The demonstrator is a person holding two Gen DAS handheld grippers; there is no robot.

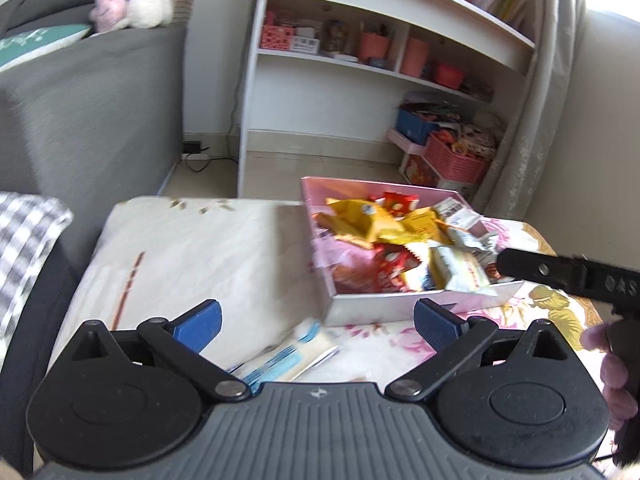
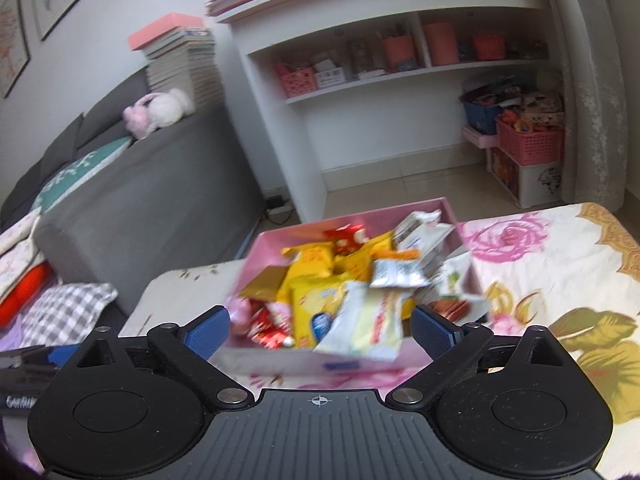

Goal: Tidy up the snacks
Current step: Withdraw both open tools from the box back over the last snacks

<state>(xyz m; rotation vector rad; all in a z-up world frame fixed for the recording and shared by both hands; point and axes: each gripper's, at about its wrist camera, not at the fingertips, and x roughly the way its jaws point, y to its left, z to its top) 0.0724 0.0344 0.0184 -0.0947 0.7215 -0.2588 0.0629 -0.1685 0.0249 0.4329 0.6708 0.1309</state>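
Pink snack box is heaped over its rim, tight reach in. Bare floral cloth to its right, open cream cloth left.

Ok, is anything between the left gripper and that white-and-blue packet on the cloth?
Nothing visible. The white-and-blue packet lies on the flowered cloth directly below the open left gripper; the pink snack box sits beyond it.

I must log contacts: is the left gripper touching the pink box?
Apart. In the left wrist view, the open left gripper stops short of the pink box; tablecloth shows between.
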